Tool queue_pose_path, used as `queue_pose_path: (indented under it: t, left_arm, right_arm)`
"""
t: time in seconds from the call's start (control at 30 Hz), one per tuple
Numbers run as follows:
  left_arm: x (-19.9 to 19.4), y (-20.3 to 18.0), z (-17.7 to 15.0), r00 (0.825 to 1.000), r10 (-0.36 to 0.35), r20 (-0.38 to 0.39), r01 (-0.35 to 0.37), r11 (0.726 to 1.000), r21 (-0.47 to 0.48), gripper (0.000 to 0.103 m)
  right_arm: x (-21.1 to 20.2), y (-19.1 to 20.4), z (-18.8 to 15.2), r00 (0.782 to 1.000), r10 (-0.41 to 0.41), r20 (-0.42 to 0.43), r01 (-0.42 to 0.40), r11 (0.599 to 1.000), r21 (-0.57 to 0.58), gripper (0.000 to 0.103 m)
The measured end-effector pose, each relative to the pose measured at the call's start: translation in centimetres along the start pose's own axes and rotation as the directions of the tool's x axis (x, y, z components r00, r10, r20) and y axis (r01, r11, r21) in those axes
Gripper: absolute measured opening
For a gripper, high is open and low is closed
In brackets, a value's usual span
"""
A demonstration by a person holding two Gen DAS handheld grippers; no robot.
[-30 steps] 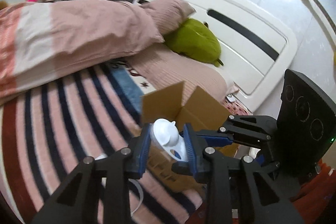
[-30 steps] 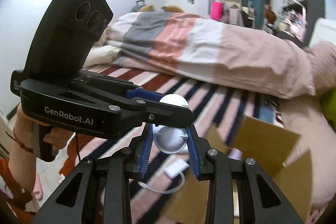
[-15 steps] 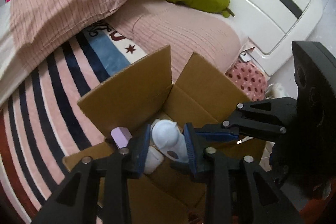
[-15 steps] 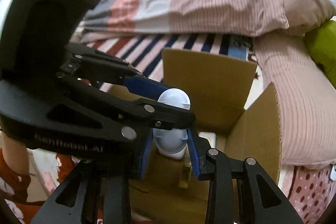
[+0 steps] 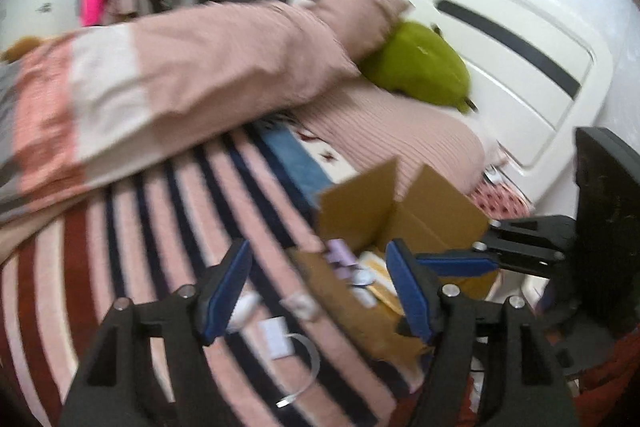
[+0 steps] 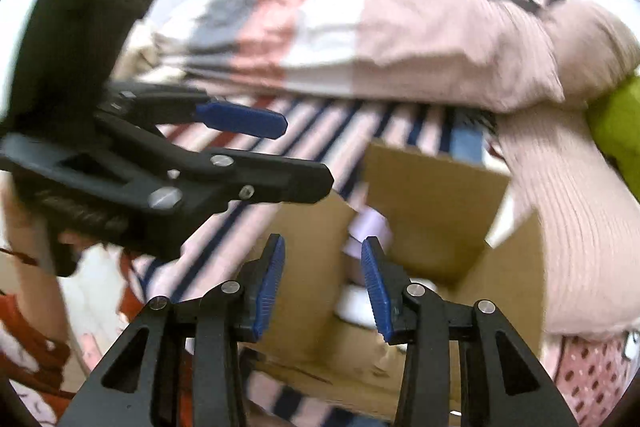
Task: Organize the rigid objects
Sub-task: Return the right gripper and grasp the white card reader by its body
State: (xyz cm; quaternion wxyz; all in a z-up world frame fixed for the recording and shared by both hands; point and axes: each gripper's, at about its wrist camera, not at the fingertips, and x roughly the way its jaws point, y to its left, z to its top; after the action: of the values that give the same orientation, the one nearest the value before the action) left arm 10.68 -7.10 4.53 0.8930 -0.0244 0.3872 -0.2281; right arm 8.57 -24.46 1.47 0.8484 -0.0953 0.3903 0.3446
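Left tongs (image 5: 318, 279) are opening, empty now; the white bottle they pinched earlier is gone, and they hang over the brown cardboard box (image 5: 400, 211) on the striped bed. Right tongs (image 6: 323, 277) are opening too, empty, white item (image 6: 356, 301) in the box below.

Brown cardboard box (image 5: 436, 203), striped bedspread (image 5: 160, 219)

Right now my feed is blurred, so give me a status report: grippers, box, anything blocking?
Left gripper and right gripper opening, nothing between pads. Cardboard box open, items inside. White charger loose on bed. Nothing blocking.
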Motion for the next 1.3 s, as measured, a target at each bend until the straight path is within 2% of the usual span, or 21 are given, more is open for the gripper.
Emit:
queue_pose_path:
  t: [0.1, 0.27, 0.4, 0.5, 0.57, 0.63, 0.7, 0.87, 0.97, 1.03, 1.13, 1.2, 1.23, 1.3]
  left_arm:
    - [-2.6, 3.0, -1.8, 0.998, 0.045, 0.054, -0.043, 0.998, -0.05, 0.074]
    - [-4.8, 8.2, -6.0, 0.988, 0.117, 0.097, -0.104, 0.986, -0.13, 0.078]
    - [-4.4, 10.9, -9.7, 0.987, 0.132, 0.096, -0.114, 0.979, -0.171, 0.079]
    - [-3.6, 12.2, -12.3, 0.99, 0.112, 0.091, -0.092, 0.976, -0.195, 0.079]
    - [-3.1, 13.0, -13.8, 0.992, 0.094, 0.084, -0.075, 0.975, -0.208, 0.079]
    - [-2.4, 13.5, -14.9, 0.994, 0.083, 0.075, -0.065, 0.973, -0.222, 0.079]
    - [-2.0, 13.8, -15.9, 0.995, 0.075, 0.065, -0.058, 0.97, -0.237, 0.079]
    - [-1.4, 14.2, -17.0, 0.997, 0.051, 0.062, -0.034, 0.967, -0.251, 0.079]
    - [-1.3, 14.3, -17.0, 0.997, 0.049, 0.062, -0.032, 0.967, -0.252, 0.079]
    - [-1.3, 14.2, -17.0, 0.997, 0.047, 0.062, -0.03, 0.967, -0.254, 0.079]
    - [-1.2, 14.3, -17.0, 0.997, 0.049, 0.056, -0.034, 0.967, -0.254, 0.079]
    - [-1.1, 14.3, -16.9, 0.997, 0.051, 0.05, -0.037, 0.966, -0.254, 0.079]
    - [-1.0, 14.3, -16.9, 0.998, 0.051, 0.048, -0.037, 0.966, -0.255, 0.079]
    - [-1.0, 14.2, -16.7, 0.998, 0.047, 0.045, -0.034, 0.966, -0.255, 0.079]
  right_arm:
    - [0.1, 3.7, 1.1, 0.998, 0.06, 0.033, -0.059, 0.997, -0.043, 0.036]
    - [2.9, 9.8, 1.5, 0.991, 0.132, -0.011, -0.132, 0.986, -0.104, 0.036]
    - [6.7, 12.2, 0.5, 0.987, 0.137, -0.081, -0.145, 0.984, -0.1, 0.036]
    - [9.5, 12.9, -1.2, 0.987, 0.087, -0.133, -0.098, 0.992, -0.079, 0.036]
    - [11.2, 12.5, -2.4, 0.986, 0.046, -0.16, -0.057, 0.996, -0.07, 0.037]
    - [12.9, 11.8, -3.8, 0.983, -0.003, -0.183, -0.01, 0.997, -0.072, 0.045]
    - [14.8, 10.8, -4.6, 0.976, -0.067, -0.206, 0.054, 0.996, -0.069, 0.047]
    - [18.3, 8.3, -6.1, 0.937, -0.252, -0.243, 0.233, 0.967, -0.101, 0.048]
    - [19.4, 7.1, -6.3, 0.91, -0.319, -0.265, 0.303, 0.948, -0.101, 0.052]
    - [20.0, 6.0, -6.3, 0.896, -0.332, -0.295, 0.327, 0.943, -0.068, 0.057]
    - [20.4, 4.7, -6.5, 0.908, -0.271, -0.321, 0.293, 0.956, 0.024, 0.057]
    - [20.3, 4.2, -6.6, 0.917, -0.25, -0.312, 0.277, 0.96, 0.042, 0.057]
    - [20.3, 4.2, -6.6, 0.92, -0.249, -0.304, 0.273, 0.961, 0.039, 0.045]
    - [20.2, 4.5, -6.5, 0.924, -0.253, -0.287, 0.27, 0.963, 0.019, 0.042]
